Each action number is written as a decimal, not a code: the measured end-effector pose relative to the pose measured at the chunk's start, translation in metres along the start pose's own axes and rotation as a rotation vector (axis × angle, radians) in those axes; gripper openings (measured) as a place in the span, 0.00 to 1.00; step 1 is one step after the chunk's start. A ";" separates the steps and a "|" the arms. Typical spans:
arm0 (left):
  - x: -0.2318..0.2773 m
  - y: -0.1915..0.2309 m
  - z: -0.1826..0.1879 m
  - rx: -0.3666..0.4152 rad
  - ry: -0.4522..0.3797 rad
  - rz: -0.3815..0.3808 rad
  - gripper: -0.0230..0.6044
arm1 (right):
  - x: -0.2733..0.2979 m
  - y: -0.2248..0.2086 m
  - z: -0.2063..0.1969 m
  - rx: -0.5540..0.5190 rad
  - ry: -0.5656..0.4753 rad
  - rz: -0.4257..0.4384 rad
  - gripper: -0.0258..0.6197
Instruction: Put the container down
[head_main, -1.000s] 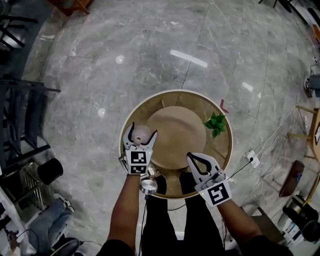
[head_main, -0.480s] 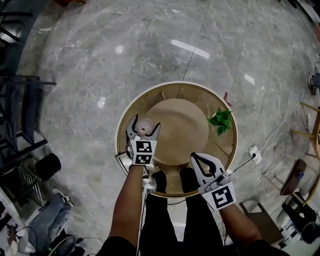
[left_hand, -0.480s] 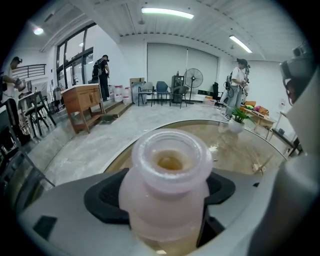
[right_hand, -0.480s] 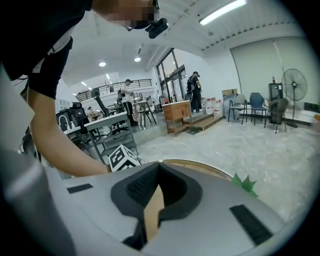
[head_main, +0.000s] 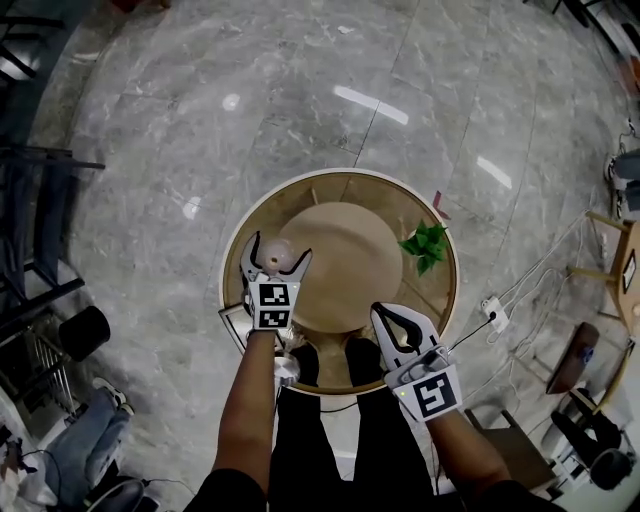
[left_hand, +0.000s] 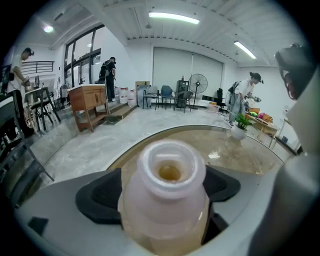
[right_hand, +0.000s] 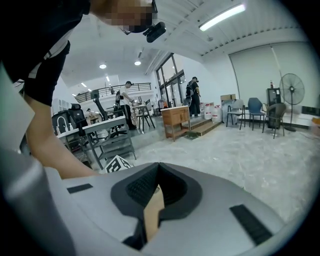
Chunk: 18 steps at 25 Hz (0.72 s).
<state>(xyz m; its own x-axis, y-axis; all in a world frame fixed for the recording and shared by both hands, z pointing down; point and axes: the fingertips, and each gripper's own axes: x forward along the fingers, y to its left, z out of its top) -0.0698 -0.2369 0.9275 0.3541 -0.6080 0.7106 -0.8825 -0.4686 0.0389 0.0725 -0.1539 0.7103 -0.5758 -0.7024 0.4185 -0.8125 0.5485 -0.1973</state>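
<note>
A pale pink, open-necked container (head_main: 277, 256) stands upright at the left edge of the round wooden table top (head_main: 350, 290). My left gripper (head_main: 275, 252) reaches around it. Its jaws have just been opening, and the container (left_hand: 167, 195) stands between the black pads (left_hand: 95, 197), which have come off its sides. My right gripper (head_main: 385, 318) hovers at the table's near right edge, shut and holding nothing. In the right gripper view its jaws (right_hand: 159, 187) meet, with only a sliver of tan table showing through.
A small green plant (head_main: 425, 245) in a white pot sits on the table's lower ring at the right. A round metal object (head_main: 286, 368) shows below my left hand. A power strip and cables (head_main: 490, 308) lie on the marble floor at the right; dark chairs (head_main: 40, 250) stand at the left.
My left gripper has sunk slightly with the container, and its jaws have spread wider round it. The right gripper has stayed put.
</note>
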 end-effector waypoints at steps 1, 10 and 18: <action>-0.004 -0.001 0.004 -0.015 -0.015 0.000 0.86 | -0.002 0.000 0.007 -0.007 -0.007 -0.001 0.04; -0.127 -0.014 0.090 -0.014 -0.182 0.065 0.70 | -0.026 0.025 0.095 -0.106 -0.146 0.010 0.04; -0.295 -0.019 0.174 -0.058 -0.405 0.189 0.39 | -0.069 0.074 0.163 -0.235 -0.216 0.088 0.04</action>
<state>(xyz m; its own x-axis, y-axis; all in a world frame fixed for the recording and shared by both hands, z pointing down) -0.1037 -0.1598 0.5948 0.2673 -0.8865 0.3777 -0.9552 -0.2954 -0.0175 0.0375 -0.1391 0.5227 -0.6693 -0.7138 0.2064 -0.7300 0.6834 -0.0037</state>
